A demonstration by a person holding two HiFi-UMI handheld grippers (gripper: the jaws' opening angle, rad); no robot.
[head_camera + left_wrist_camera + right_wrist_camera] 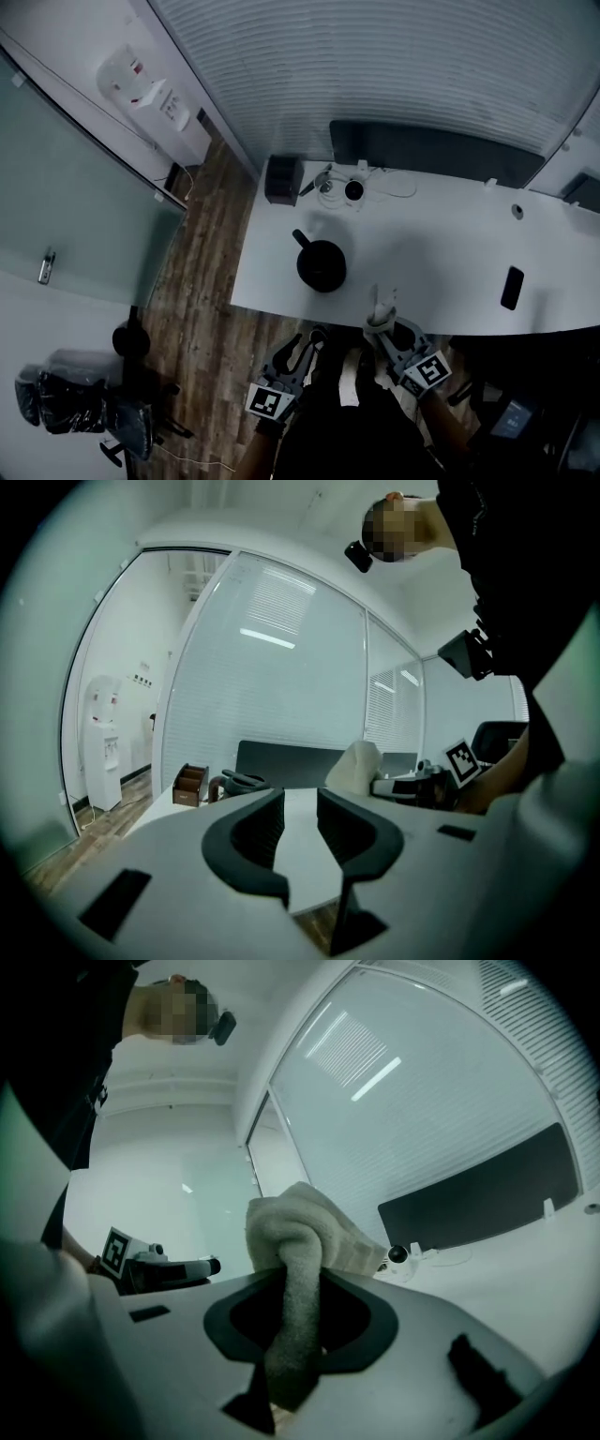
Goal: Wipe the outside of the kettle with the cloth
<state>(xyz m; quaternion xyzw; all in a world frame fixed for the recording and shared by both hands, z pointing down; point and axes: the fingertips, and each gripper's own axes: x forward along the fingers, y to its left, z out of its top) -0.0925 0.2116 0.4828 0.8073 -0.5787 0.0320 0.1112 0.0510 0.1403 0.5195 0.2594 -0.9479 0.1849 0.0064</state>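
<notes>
The black kettle stands on the white table, left of centre, its spout toward the back. It shows dimly behind the left jaw in the left gripper view as the kettle. My right gripper hovers at the table's front edge, shut on a pale cloth that bunches above the jaws as the cloth. My left gripper hangs just off the front edge, nearer than the kettle. Its jaws stand a narrow gap apart with nothing between them.
A brown box and a small white device with a cable sit at the table's back, before a dark panel. A black phone lies at the right. A water dispenser and a chair stand on the wooden floor at left.
</notes>
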